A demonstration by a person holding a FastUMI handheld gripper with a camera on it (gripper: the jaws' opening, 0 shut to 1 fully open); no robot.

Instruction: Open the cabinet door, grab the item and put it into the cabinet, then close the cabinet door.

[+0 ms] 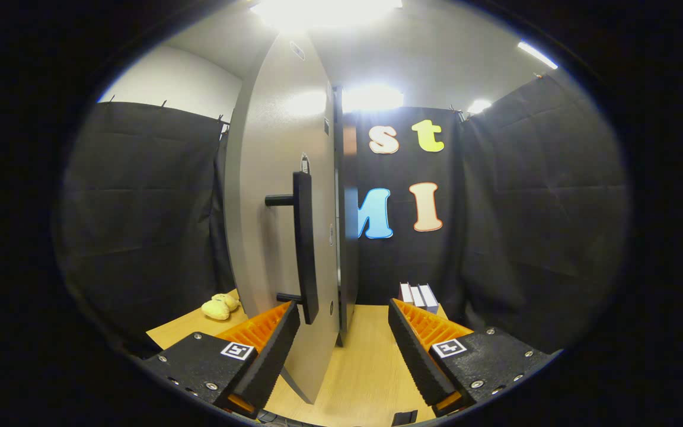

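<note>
- Two black-and-orange fingers (270,347) of the hand-held gripper (344,350) stand spread wide, released, holding nothing.
- Between them rises the grey cabinet door (270,196), swung open and seen nearly edge-on; its lower edge passes just right of the left finger.
- Its black handle (304,243) ends just above that fingertip.
- Far left on the bench (365,367), beyond the door, lies a yellow toy (220,306).
- Far right stand some books (418,295).

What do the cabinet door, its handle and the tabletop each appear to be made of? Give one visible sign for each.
Cabinet door: looks like grey painted metal or laminate, smooth with a soft sheen from the ceiling lights.
Handle: matte black bar, probably coated metal or plastic; the open fingers straddle its lower end.
Tabletop: light wood or wood-look laminate, with faint grain lines.
</note>
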